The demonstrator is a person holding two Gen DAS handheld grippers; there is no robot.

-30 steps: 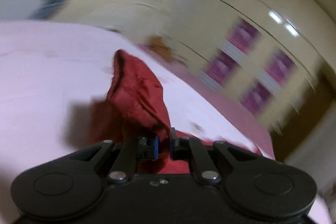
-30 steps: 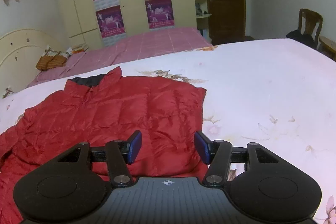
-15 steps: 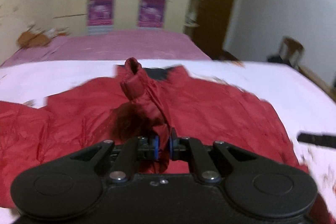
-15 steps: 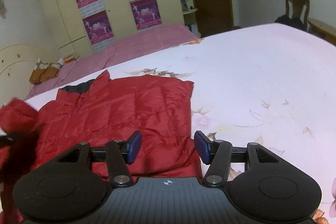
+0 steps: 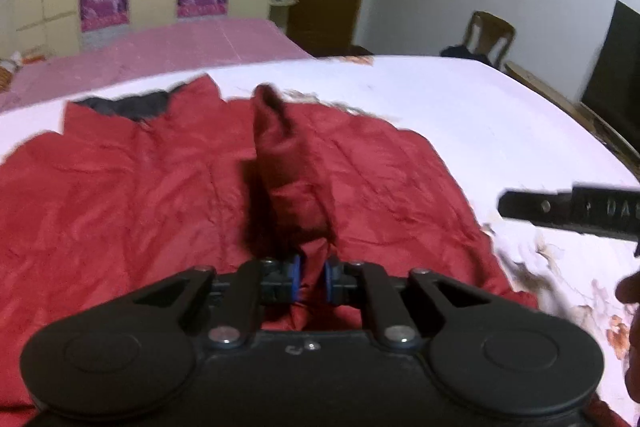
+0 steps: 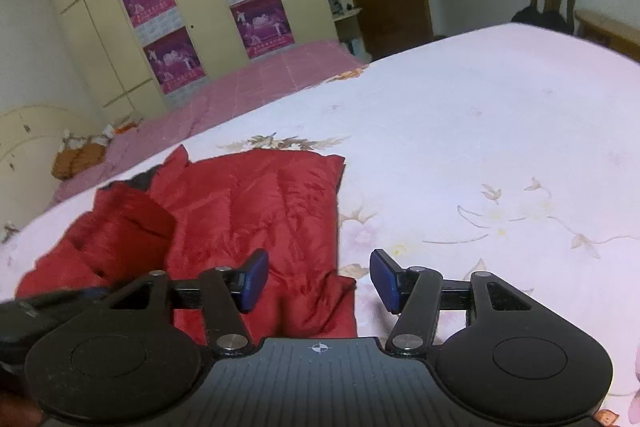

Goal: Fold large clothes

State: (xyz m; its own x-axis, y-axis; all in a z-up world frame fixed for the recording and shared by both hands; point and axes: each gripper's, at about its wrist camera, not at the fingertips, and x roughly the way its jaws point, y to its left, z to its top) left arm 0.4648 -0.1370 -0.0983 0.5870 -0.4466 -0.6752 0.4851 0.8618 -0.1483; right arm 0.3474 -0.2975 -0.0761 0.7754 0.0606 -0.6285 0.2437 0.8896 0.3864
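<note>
The red jacket point(image 5: 160, 195) lies flat on the bed point(image 6: 480, 131), collar far. The left gripper point(image 5: 313, 277), jaws just easing apart, has the sleeve point(image 5: 288, 163) between its pads above the jacket's middle. The right gripper point(image 6: 318, 279) hovers released over the near right hem.

Each black gripper point(image 5: 313, 278) point(image 6: 318, 281) has 2 blue-padded fingers point(image 6: 251, 279), silver screws and round housings.

Jacket point(image 6: 256, 211) red, dark grey collar lining; bedsheet point(image 6: 480, 131) pale pink, floral print; far bedcover point(image 5: 168, 47) pink check
</note>
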